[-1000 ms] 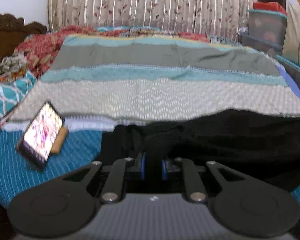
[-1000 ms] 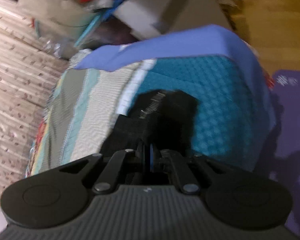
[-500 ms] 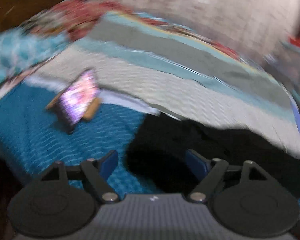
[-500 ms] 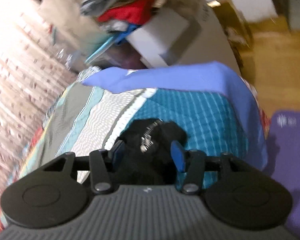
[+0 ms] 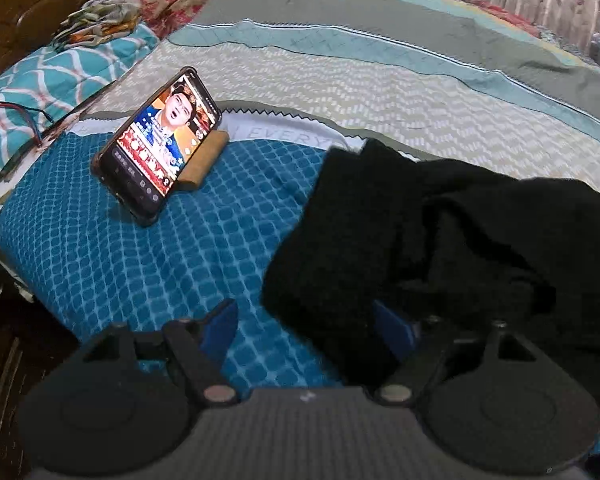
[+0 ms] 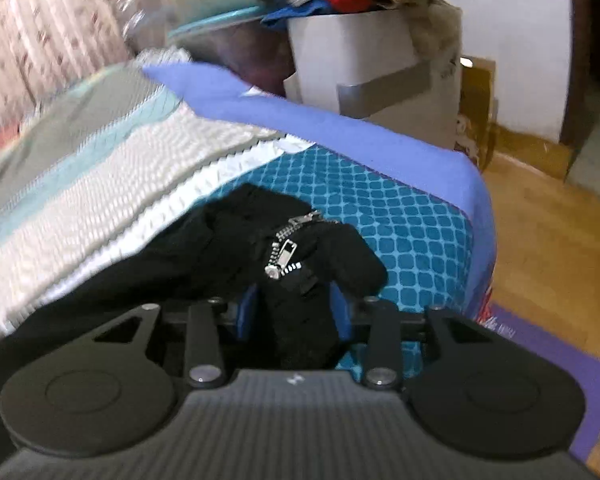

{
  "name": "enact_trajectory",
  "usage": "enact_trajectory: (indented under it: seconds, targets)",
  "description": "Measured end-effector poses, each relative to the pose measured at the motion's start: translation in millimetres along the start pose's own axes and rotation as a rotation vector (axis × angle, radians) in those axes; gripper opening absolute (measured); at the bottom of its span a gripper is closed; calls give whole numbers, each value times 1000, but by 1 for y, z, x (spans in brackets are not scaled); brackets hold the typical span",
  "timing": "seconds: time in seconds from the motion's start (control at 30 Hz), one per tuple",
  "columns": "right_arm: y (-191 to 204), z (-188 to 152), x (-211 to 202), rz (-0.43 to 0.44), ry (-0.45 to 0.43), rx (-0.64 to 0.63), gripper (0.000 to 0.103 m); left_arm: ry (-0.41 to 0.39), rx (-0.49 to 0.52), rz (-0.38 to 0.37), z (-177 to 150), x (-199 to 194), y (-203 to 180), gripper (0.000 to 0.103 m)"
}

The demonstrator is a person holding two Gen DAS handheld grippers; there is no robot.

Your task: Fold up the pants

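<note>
The black pants (image 5: 440, 240) lie across the bed (image 5: 140, 264), long axis 9 to 3; the left gripper (image 5: 308, 328), jaws wide and empty, has the cuff edge toward 2, while the right gripper (image 6: 292, 312), jaws half-closing, loosely straddles the zipper (image 6: 282, 248) end at 12.

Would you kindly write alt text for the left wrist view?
Black pants lie crumpled on a teal checked bedspread, their near edge between the open fingers of the left gripper. A phone, its screen lit, leans on a small wooden stand further back.
</note>
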State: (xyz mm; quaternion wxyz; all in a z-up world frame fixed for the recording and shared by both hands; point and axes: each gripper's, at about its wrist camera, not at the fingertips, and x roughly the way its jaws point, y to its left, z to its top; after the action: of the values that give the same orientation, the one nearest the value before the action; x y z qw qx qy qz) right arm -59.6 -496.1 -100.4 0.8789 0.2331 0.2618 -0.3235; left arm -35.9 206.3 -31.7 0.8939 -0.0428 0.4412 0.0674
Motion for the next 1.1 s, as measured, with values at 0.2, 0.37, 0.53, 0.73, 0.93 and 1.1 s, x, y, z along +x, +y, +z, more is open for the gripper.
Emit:
enact_trajectory:
  seconds: [0.2,0.37,0.53,0.73,0.93,1.1]
  targets:
    - [-40,-6,-16,126,-14,295,66,-93,-220,-121,13,-24,44,101]
    - [-47,-30,-12,260,55,492,76,4,-383,-295,33,5,58,103]
    - [-22,-26,-5,270,49,421,76,25,-248,-294,43,39,11,59]
    - [-23,-7,2,246,64,476,12,-216,-12,-48,64,13,-16,36]
    - [-5,-6,-19,298,-23,414,12,-105,21,59,40,35,-12,59]
    - [48,5,-60,427,-92,106,13,-169,-123,-25,42,-7,15,81]
